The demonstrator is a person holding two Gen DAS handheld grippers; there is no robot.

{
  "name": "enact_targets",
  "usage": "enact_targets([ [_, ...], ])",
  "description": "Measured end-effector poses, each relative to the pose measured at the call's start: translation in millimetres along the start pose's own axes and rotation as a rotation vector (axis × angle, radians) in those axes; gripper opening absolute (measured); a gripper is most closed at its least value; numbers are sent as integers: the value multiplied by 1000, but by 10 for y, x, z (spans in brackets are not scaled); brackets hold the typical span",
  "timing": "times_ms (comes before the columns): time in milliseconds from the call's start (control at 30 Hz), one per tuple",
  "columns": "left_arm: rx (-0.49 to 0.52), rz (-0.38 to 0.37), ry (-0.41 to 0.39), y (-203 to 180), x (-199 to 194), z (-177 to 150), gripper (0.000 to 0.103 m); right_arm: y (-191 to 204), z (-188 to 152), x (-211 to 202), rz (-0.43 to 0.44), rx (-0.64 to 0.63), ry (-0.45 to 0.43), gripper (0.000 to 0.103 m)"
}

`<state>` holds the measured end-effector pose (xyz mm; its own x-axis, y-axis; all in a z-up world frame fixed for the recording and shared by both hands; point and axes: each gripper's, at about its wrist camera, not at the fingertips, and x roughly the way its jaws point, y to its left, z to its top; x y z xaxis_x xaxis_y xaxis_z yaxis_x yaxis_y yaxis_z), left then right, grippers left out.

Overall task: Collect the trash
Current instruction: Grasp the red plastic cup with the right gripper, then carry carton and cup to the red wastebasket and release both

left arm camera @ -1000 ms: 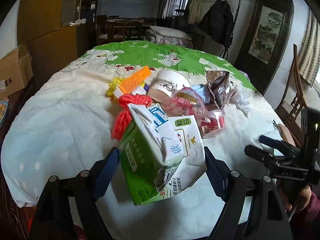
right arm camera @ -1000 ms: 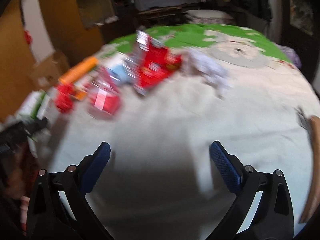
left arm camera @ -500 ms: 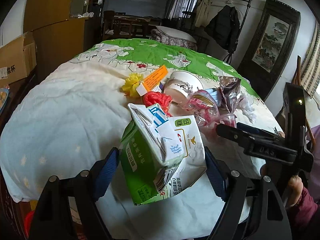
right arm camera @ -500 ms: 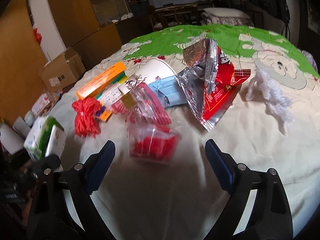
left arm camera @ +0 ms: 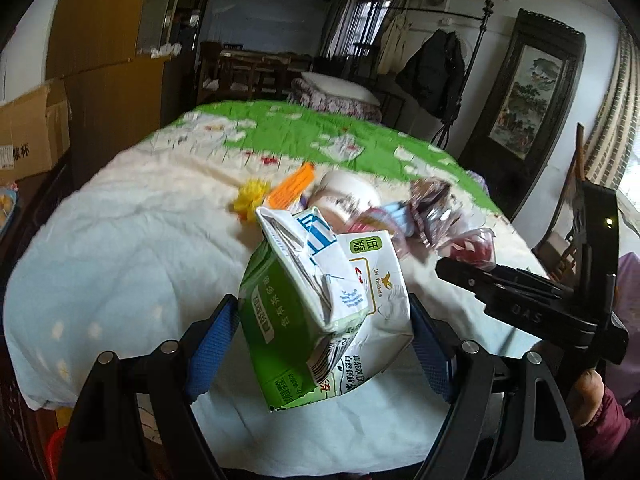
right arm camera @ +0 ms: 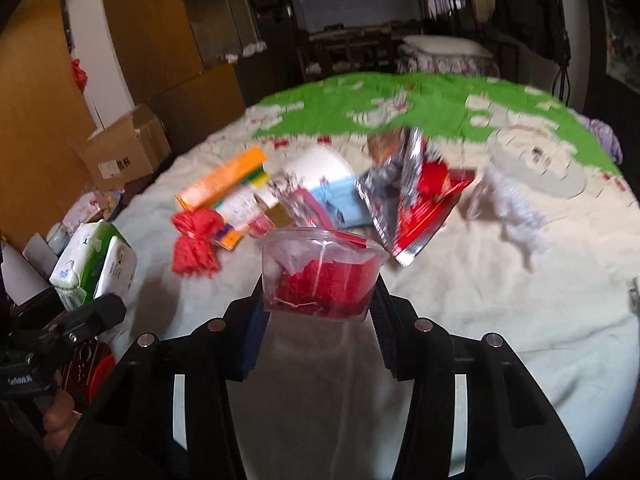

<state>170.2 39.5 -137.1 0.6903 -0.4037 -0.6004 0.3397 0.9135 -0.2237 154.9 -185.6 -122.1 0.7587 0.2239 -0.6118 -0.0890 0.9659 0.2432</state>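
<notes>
My left gripper point(left arm camera: 320, 340) is shut on a crumpled green and white carton point(left arm camera: 316, 304), held above the near table edge; the carton also shows in the right wrist view point(right arm camera: 94, 264). My right gripper point(right arm camera: 318, 308) is shut on a clear plastic cup with red trash inside point(right arm camera: 322, 276); the gripper also shows in the left wrist view point(left arm camera: 444, 270). More trash lies on the table: a red mesh bundle point(right arm camera: 194, 246), an orange packet point(right arm camera: 222, 180), a white paper cup point(right arm camera: 316, 164), a red and silver wrapper point(right arm camera: 416, 196), white shredded plastic point(right arm camera: 508, 208).
The round table has a white and green cloth point(left arm camera: 120, 248). A yellow ball of trash point(left arm camera: 252, 196) lies at its left. A cardboard box point(right arm camera: 124, 152) stands beyond the table. A wooden chair point(left arm camera: 576, 184) stands at the right.
My right gripper has closed on the clear plastic cup and lifted it off the table. My left gripper has drawn back slightly, still holding the carton.
</notes>
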Motion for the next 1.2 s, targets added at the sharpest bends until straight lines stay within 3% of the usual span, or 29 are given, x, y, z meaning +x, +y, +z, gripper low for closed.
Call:
enact_targets([
  [167,25,7,-63,-156,-318,113,81,16,81,-410,14,10,-81,48],
  [367,80,70,-177,-407,-888,211,81,148,114,-907,50,-14,-183,48],
  [700,124,225,-291,-620,-1760,-85,82,489,-21,-1557,156,-82,-280,48],
  [933,92,399,-278,-380,-2156,-446,82,829,-168,-1708,239,-142,-264,48],
  [1200,-21,586,-153,372,-2140,-850,82,1368,-273,-1471,287,-245,-173,48],
])
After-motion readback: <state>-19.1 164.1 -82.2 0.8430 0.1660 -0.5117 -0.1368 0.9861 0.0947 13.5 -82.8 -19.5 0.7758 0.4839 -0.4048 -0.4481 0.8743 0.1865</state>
